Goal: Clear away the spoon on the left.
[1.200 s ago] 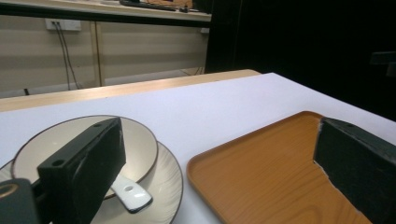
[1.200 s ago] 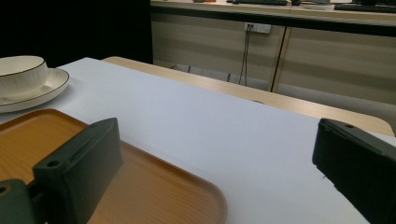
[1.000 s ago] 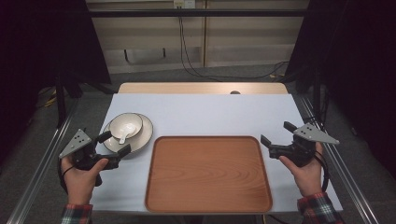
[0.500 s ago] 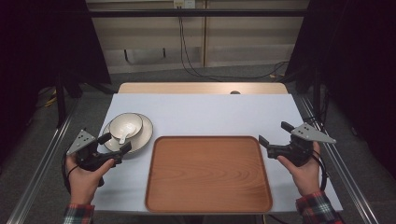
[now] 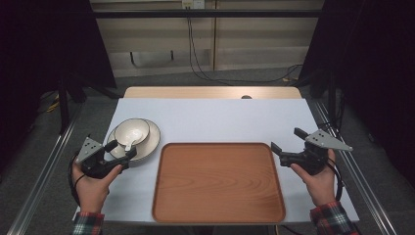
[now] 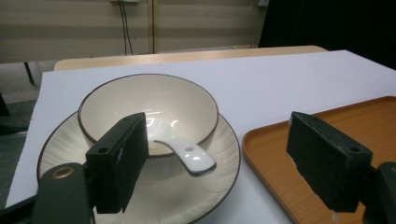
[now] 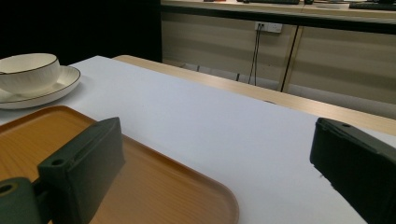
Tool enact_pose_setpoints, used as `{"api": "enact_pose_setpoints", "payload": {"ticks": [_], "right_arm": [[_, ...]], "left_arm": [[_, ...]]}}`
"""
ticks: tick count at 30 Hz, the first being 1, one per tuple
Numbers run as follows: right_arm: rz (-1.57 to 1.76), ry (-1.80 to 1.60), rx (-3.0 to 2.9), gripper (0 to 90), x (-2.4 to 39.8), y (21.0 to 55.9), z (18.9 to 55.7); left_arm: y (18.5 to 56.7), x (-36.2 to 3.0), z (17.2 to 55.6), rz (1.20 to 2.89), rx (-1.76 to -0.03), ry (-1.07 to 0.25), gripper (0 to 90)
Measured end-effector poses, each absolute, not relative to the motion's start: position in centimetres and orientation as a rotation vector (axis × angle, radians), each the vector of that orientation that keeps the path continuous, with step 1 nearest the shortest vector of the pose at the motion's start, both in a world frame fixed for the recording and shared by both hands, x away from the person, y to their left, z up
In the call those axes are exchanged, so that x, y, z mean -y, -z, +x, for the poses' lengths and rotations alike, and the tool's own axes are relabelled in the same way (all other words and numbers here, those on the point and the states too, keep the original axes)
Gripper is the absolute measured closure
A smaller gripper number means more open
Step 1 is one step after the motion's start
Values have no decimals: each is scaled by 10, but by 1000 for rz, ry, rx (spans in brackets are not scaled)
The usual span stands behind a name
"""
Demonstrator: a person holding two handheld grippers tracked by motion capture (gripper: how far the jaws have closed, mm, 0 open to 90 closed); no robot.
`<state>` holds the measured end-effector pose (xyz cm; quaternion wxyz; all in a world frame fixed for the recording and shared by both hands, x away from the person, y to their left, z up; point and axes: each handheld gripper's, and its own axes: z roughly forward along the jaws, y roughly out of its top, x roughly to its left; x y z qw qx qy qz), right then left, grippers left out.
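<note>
A cream bowl (image 5: pixel 131 130) with a dark rim sits on a ribbed cream plate (image 5: pixel 149 142) at the table's left. A white spoon (image 6: pixel 187 156) rests in the bowl, its handle sticking out over the plate toward me. My left gripper (image 5: pixel 121 149) hovers at the plate's near edge. Its jaws have just been closing and still stand apart, with the spoon handle between them and untouched by the pads. To the right of the wooden tray (image 5: pixel 218 196), my right gripper (image 5: pixel 286 140) is held open with nothing in it.
The tray (image 6: pixel 373 116) lies just right of the plate (image 6: pixel 154 196), close to my left gripper's (image 6: pixel 219 163) right-hand jaw. White table surface (image 5: pixel 220 117) stretches behind the tray. From my right gripper (image 7: pixel 219 158), the tray (image 7: pixel 46 135) and the bowl (image 7: pixel 28 70) lie off to the left.
My left gripper has edged in toward the plate's near rim and its jaws have narrowed around the spoon handle. The right hand has stayed put.
</note>
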<state>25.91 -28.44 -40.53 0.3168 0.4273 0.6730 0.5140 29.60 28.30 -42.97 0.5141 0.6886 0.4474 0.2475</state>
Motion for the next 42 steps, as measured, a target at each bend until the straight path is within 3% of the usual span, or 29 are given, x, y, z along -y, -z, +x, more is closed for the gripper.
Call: {"api": "enact_pose_setpoints", "payload": {"ticks": [9,14,22,42], "right_arm": [[1145,-1361,-1742,25,289,403,256],[1144,-1360,-1745,25,291,403,254],[1145,-1361,-1743,25,292,403,253],[1145,-1356,-1756,25,292,404,254]], "left_arm": [[440,-282,302,1693,-1097,-600,303],[444,-285,304,1719,-1121,-582,440],[447,-288,307,1719,-1130,-602,559],[449,-291,310,1677,-1147,-605,786]]}}
